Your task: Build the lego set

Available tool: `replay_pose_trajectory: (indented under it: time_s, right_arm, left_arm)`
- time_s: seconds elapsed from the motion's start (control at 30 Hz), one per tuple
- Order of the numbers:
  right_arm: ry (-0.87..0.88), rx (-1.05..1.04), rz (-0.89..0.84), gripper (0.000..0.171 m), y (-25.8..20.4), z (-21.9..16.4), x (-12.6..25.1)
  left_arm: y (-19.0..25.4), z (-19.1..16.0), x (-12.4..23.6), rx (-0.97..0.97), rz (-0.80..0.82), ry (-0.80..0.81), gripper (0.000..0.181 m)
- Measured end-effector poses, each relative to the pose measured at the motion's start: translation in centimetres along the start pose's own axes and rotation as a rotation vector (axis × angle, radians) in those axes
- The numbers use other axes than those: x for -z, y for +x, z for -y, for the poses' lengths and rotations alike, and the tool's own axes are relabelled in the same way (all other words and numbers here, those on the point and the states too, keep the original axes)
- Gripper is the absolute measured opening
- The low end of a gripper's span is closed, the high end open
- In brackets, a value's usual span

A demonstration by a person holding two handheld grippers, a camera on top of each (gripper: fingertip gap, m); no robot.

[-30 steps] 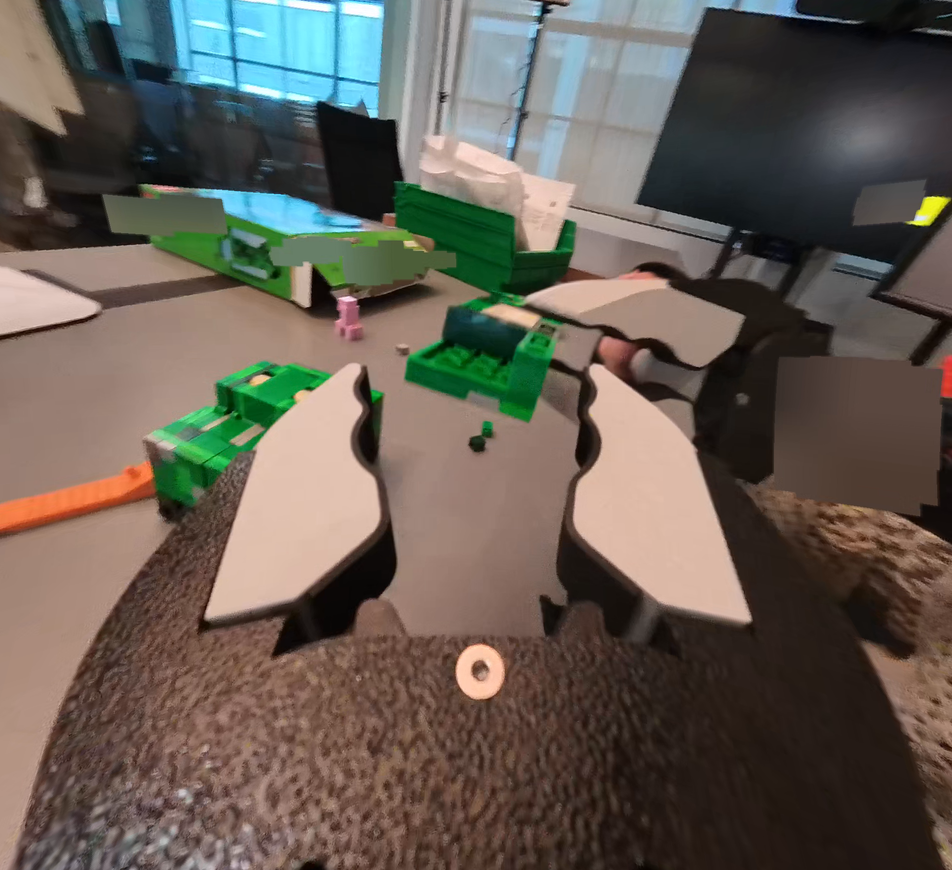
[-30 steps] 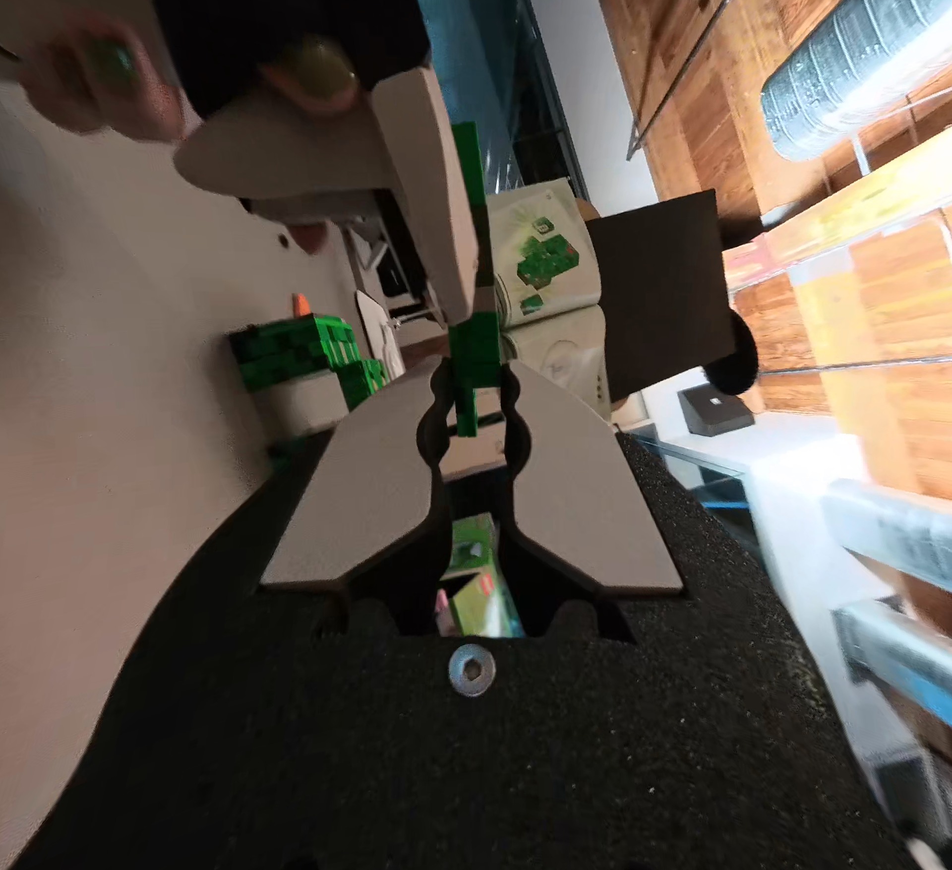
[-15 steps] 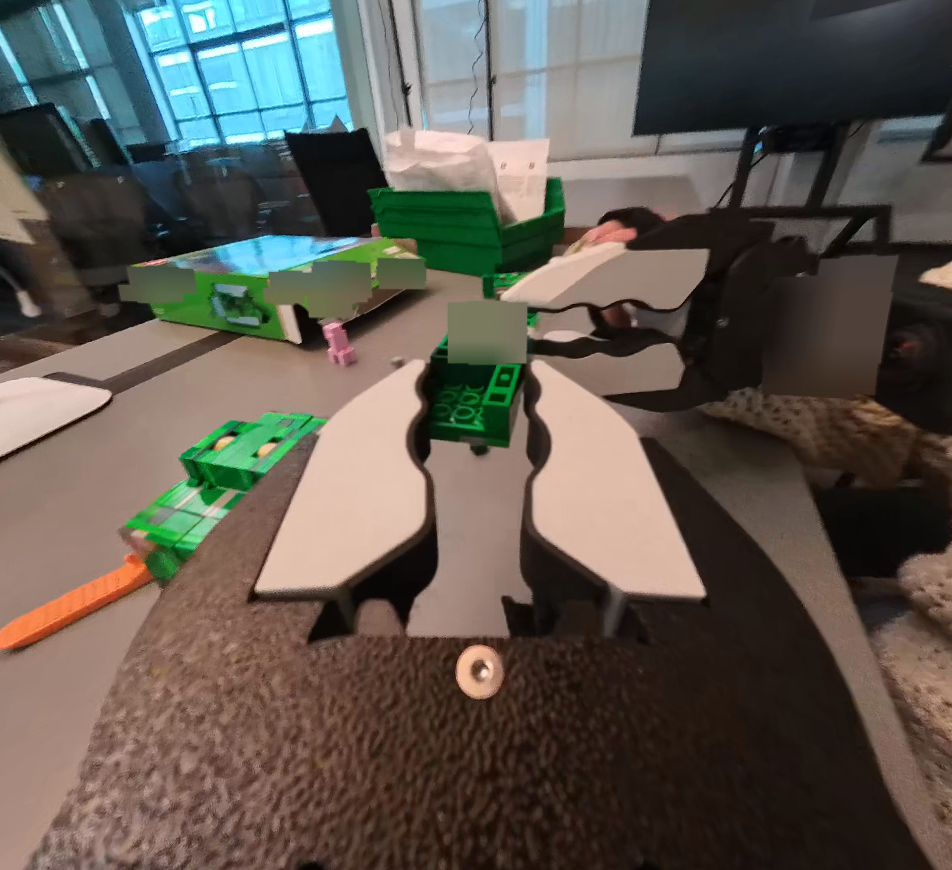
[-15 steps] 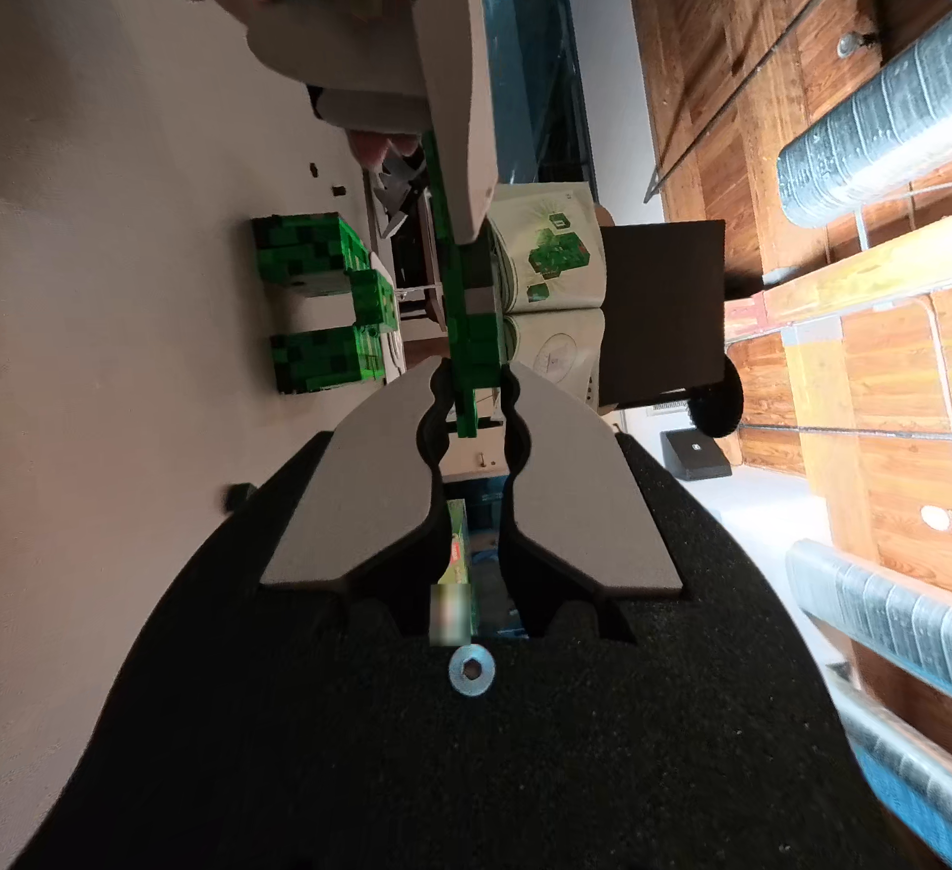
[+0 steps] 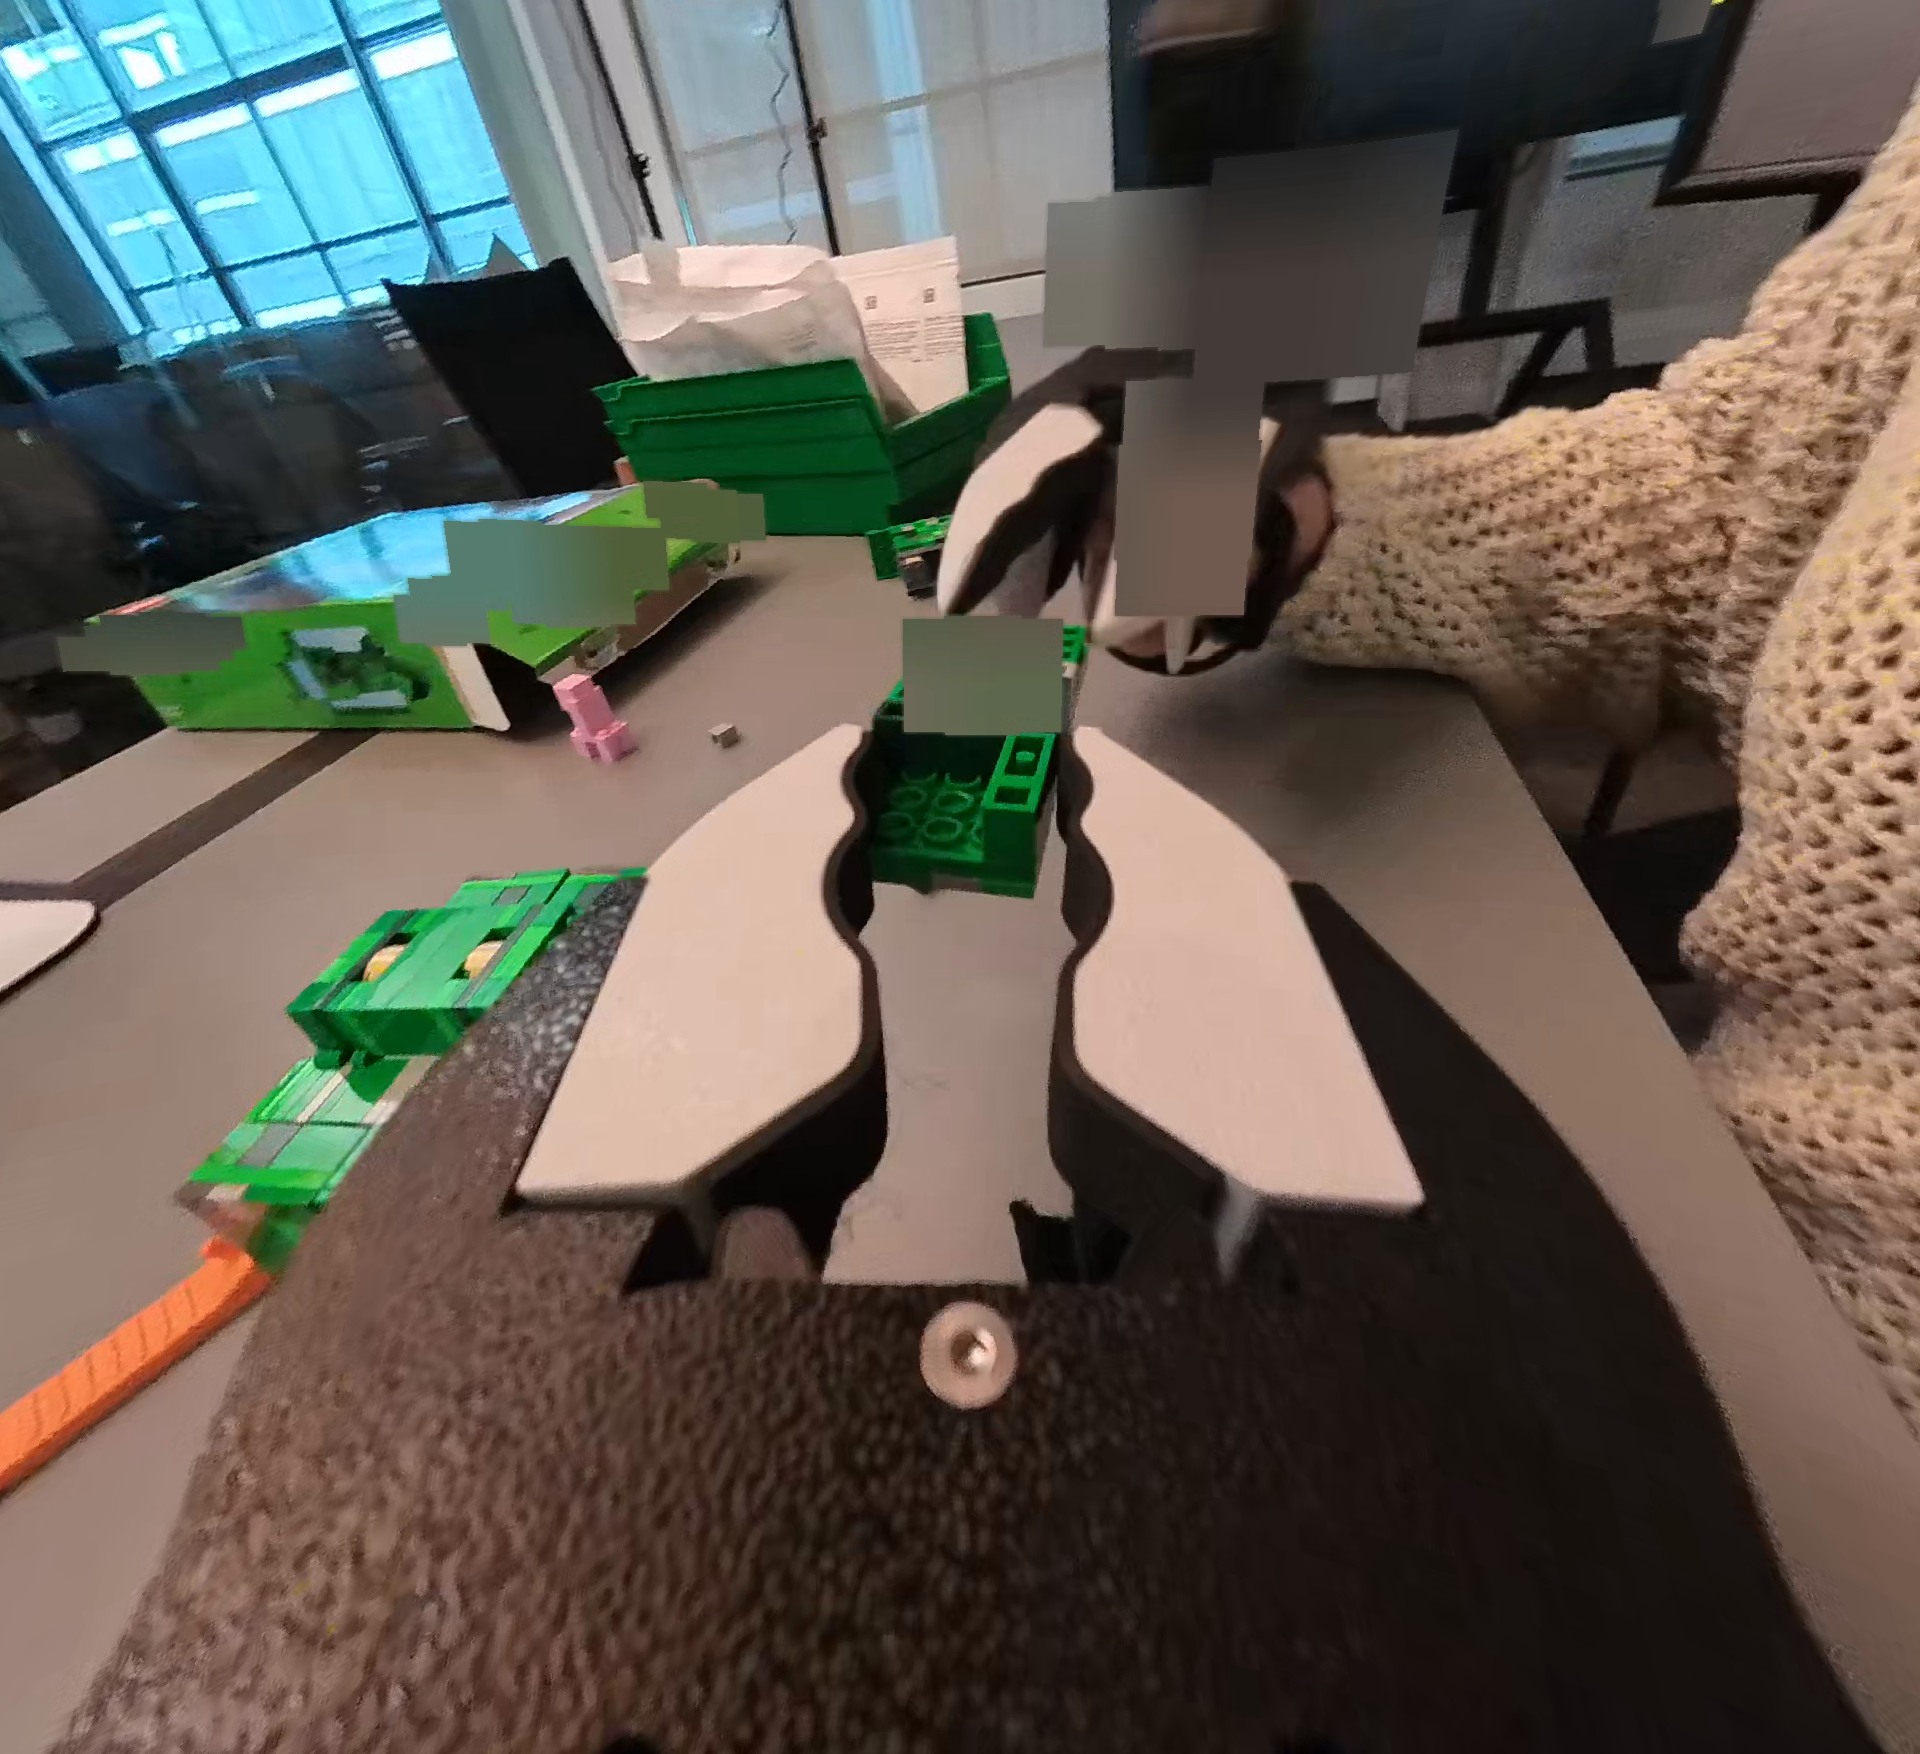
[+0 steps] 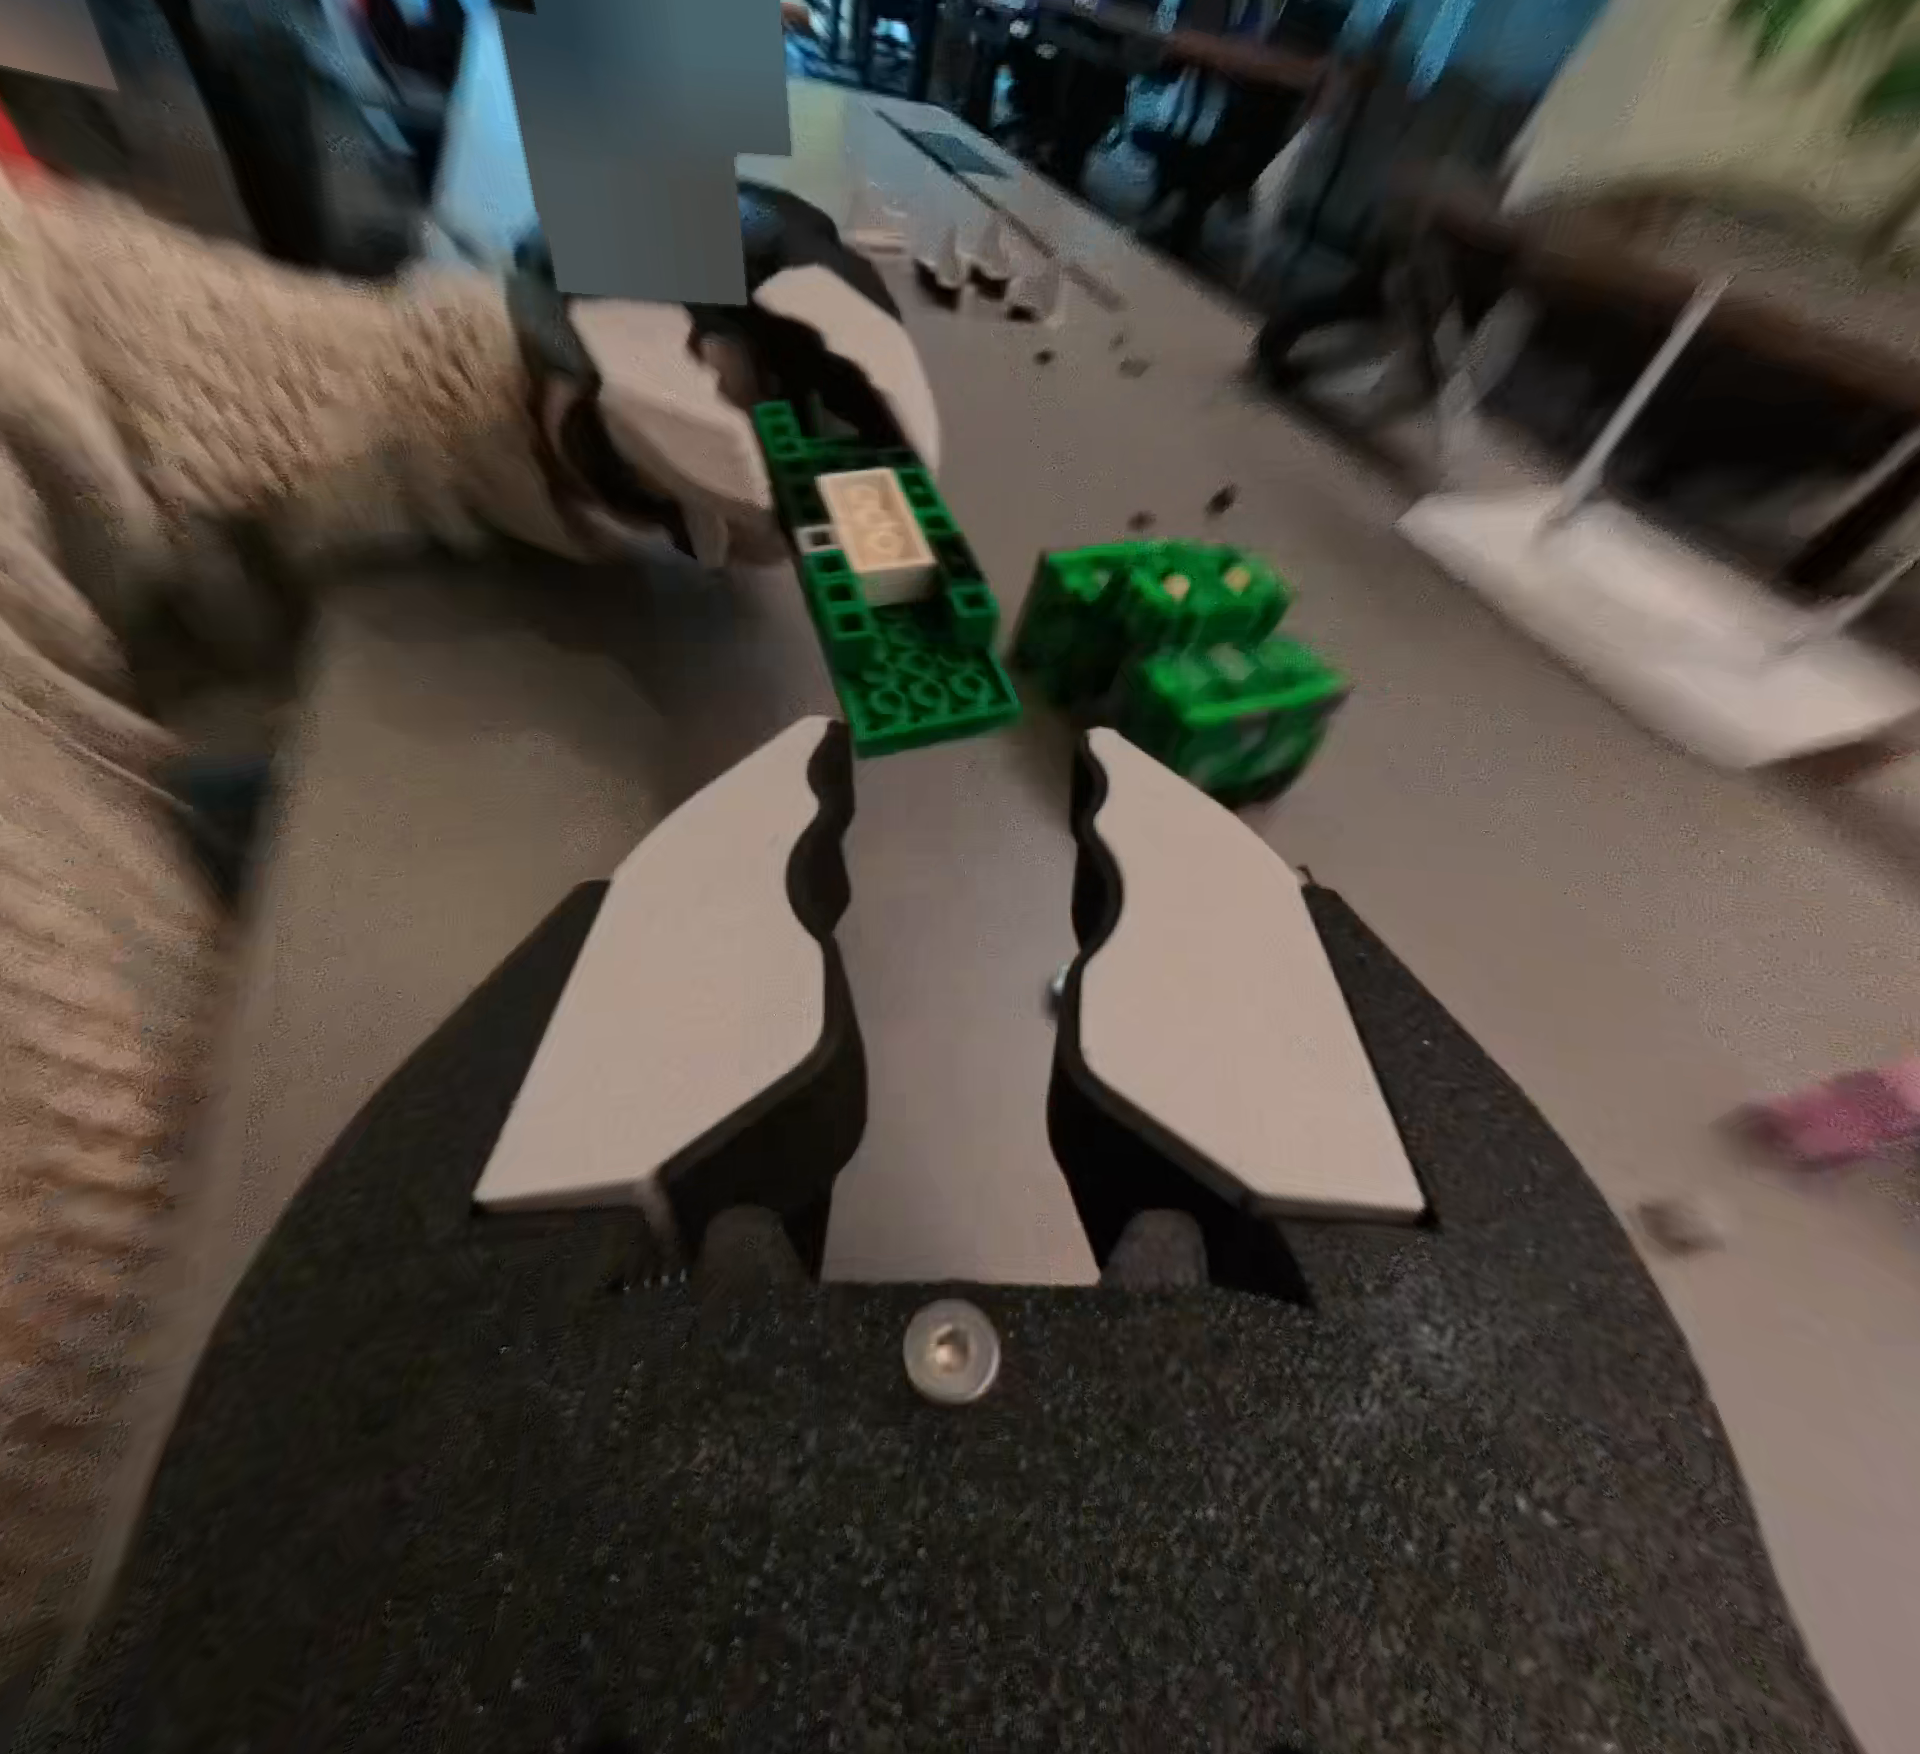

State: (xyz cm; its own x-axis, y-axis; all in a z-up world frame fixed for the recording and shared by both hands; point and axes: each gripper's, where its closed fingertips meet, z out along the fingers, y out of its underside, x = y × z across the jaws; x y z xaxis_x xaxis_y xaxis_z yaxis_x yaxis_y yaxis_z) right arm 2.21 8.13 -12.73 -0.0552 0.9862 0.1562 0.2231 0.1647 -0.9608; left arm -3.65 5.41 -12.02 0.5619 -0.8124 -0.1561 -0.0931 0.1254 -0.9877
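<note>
My left gripper (image 5: 961, 769) is shut on a long green lego assembly (image 5: 956, 811), with both pads pressed on its sides. The right wrist view shows the same grasp: the left gripper (image 6: 800, 416) holds the far end of the assembly (image 6: 904, 655), which carries a white brick (image 6: 878, 530) on top. My right gripper (image 6: 961, 748) is open and empty, with its fingertips just short of the assembly's near end. It shows farther off in the left wrist view (image 5: 1049, 530), above the grey table (image 5: 727, 800).
A finished green block build (image 6: 1174, 655) lies right of the assembly; it also shows in the left wrist view (image 5: 416, 977). An orange brick separator (image 5: 114, 1372), a pink figure (image 5: 592, 717), a green set box (image 5: 312, 655) and stacked green bins (image 5: 790, 447) are on the left.
My left gripper closed on the green assembly. My right gripper then opened, let go of it, drew back and turned level. The assembly now hangs from the left gripper alone.
</note>
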Motion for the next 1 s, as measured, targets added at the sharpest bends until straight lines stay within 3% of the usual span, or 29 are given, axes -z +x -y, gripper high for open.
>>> replay_pose_trajectory:
  time_s: [0.1, 0.2, 0.33, 0.5, 0.67, 0.87, 1.0]
  right_arm:
    - [0.039, -0.573, 0.276, 0.028, -0.5, 0.5, 0.3]
    - [0.041, -0.919, 0.441, 0.022, -0.7, 0.5, 0.2]
    - [-0.021, -1.017, 0.564, 0.023, -2.5, -0.3, -0.1]
    - [0.009, -1.088, 0.633, 0.008, -3.5, -0.2, -0.3]
    - [0.121, -1.154, 0.524, 0.006, -2.4, -0.4, -0.3]
    - [0.442, -1.238, 0.249, 0.006, 0.3, 0.3, 0.3]
    - [0.601, -1.274, 0.064, 0.006, 1.1, 0.5, 0.4]
  left_arm:
    - [0.7, 0.1, 0.1, -0.032, -0.060, 0.016, 0.032]
    - [1.5, 0.0, -0.1, -0.059, -0.104, 0.014, 0.032]
    - [2.0, -0.1, -0.2, -0.070, -0.123, 0.008, 0.032]
    - [2.6, -0.2, -0.3, -0.066, -0.158, 0.006, 0.032]
    - [1.4, 0.0, -0.6, -0.065, -0.030, -0.007, 0.038]
    - [-2.1, -0.2, -0.3, -0.077, 0.375, -0.096, 0.075]
    - [-1.9, 0.2, -1.5, -0.181, 0.533, -0.115, 0.092]
